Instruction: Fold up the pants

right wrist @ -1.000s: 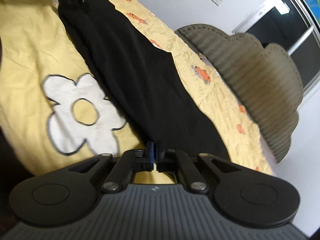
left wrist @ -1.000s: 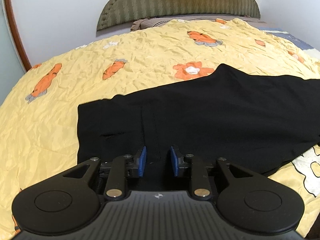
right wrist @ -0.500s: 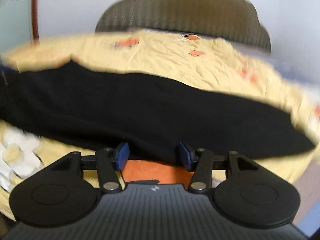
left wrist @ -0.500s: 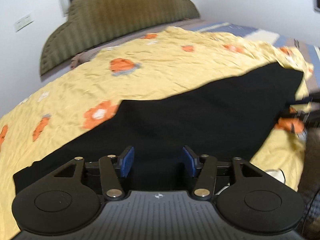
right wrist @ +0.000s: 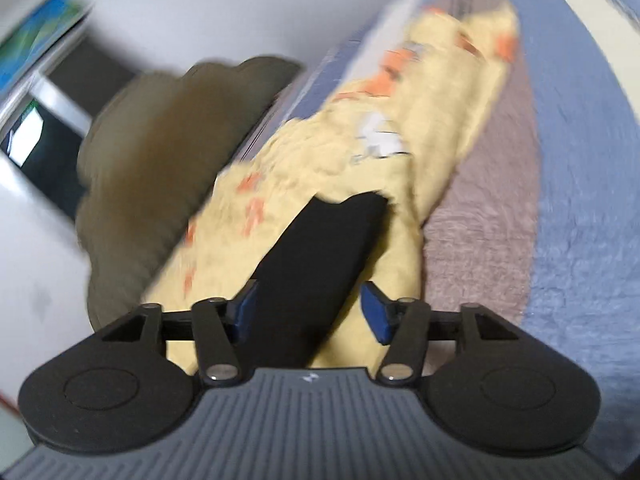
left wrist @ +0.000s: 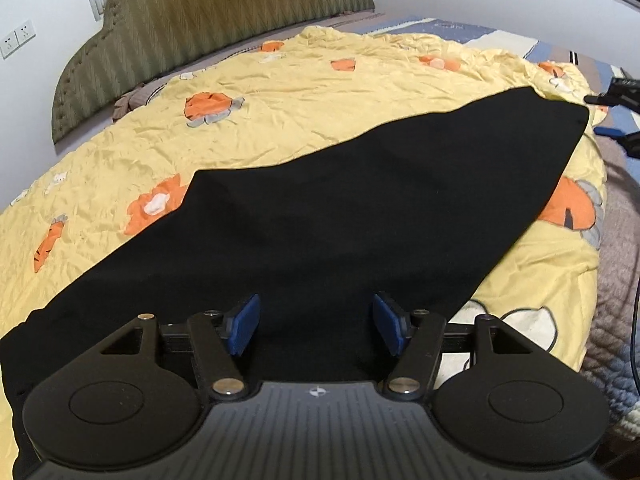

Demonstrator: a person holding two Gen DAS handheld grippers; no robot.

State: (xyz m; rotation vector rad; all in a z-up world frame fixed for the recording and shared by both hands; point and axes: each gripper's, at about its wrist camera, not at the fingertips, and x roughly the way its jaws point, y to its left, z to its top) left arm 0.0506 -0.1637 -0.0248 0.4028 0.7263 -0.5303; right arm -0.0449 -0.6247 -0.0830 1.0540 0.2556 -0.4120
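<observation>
The black pants [left wrist: 340, 220] lie flat as one long narrow strip across the yellow flowered bedspread [left wrist: 280, 92], seemingly already folded leg over leg; judging by that length, the crosswise folds are left to do. A green padded headboard [left wrist: 200, 12] stands against a white wall, and a striped blanket shows at the bed's edge. The left gripper [left wrist: 316, 324] hovers over the strip, its jaws opening and empty. The right gripper [right wrist: 310, 312] stands parted near the strip's far end, gripping nothing.
</observation>
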